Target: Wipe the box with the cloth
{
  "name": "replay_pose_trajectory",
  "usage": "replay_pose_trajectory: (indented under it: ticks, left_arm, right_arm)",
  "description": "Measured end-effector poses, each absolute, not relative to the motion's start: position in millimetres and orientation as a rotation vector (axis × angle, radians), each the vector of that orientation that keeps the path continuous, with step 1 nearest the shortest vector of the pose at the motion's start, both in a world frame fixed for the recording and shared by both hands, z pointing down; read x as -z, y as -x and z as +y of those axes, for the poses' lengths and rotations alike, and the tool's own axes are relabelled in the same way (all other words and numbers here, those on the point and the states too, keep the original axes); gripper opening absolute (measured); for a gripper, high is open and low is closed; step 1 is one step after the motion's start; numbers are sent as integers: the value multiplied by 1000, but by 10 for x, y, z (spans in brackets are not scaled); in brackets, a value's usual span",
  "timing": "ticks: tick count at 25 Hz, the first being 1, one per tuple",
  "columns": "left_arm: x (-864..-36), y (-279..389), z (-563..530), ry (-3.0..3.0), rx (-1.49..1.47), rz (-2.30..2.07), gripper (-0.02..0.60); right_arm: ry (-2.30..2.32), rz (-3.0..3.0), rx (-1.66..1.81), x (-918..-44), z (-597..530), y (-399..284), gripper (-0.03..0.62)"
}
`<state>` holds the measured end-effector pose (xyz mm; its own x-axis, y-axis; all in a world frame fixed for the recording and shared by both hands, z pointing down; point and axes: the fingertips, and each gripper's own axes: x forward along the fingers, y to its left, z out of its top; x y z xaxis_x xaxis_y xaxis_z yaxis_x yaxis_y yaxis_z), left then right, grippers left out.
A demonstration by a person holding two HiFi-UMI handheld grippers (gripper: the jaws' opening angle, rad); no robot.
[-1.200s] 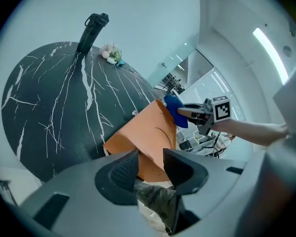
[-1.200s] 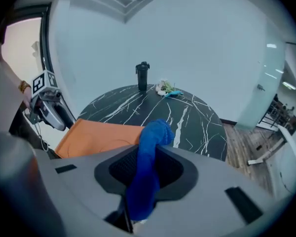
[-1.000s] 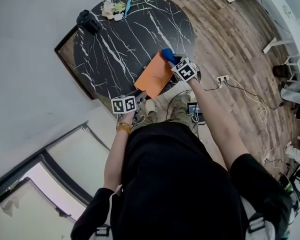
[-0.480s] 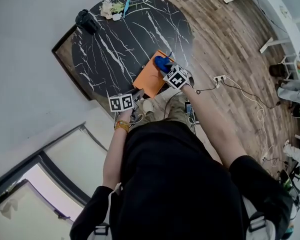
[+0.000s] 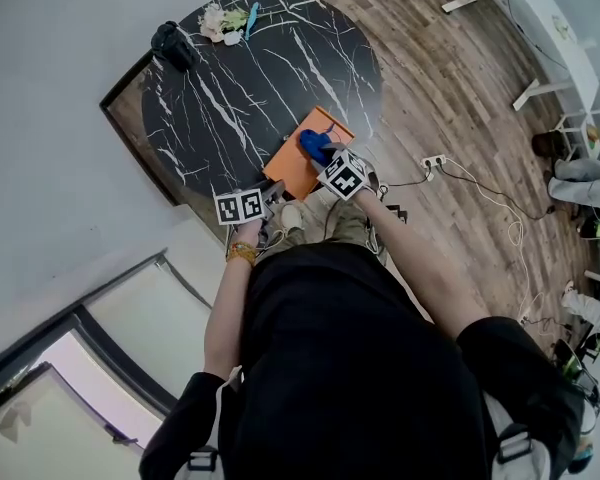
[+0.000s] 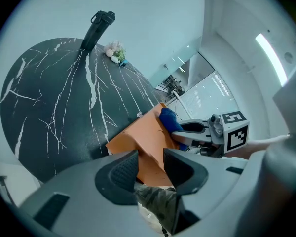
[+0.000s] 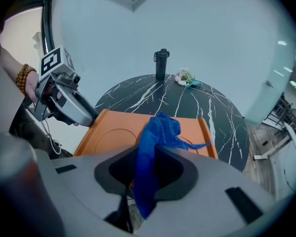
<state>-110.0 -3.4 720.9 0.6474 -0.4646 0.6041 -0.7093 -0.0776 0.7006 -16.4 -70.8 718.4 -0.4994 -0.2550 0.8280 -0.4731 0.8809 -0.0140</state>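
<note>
Box of flat orange cardboard (image 5: 288, 168) lies at the near edge of the round black marble table with white veins (image 5: 240, 78), just in front of my body. Its wide top face has a faint circle pressed in it. On this top face, toward its right part, sits the crumpled blue cloth (image 5: 312, 144). My right gripper (image 5: 324, 157) holds this cloth: the jaws are closed on it, the cloth fills the gap between the pads, one end bunches above the box and the other end hangs down below the jaws. I cannot tell for sure if the bunch presses on the box or only lies on it.

My left gripper (image 5: 274, 192) is at the near left corner of the box. Its jaws stand rather wide, and the orange corner goes in between the two pads, so they are clamped on the box.

At the far edge of the table stands a black bottle with a lid (image 5: 175, 43), and near it is a small heap of pale flowers (image 5: 220, 18). To the right of the table is a brown wooden floor (image 5: 450, 68), where a white power strip (image 5: 435, 160) lies with its cable.
</note>
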Motion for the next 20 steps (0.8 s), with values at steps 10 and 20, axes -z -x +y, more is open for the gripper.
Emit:
replay_pose_trajectory:
  ticks: [10,20]
  left_arm:
    - [-7206,1090,-39,-1732,-267,-955,161]
    - [-7174,1092,-29,-1720,-229,-960,161]
  right_arm:
    - [-567,-2059,-229,-7195,-648,194,81]
    - [-368,-2093,-232,-7199,-150,508,80]
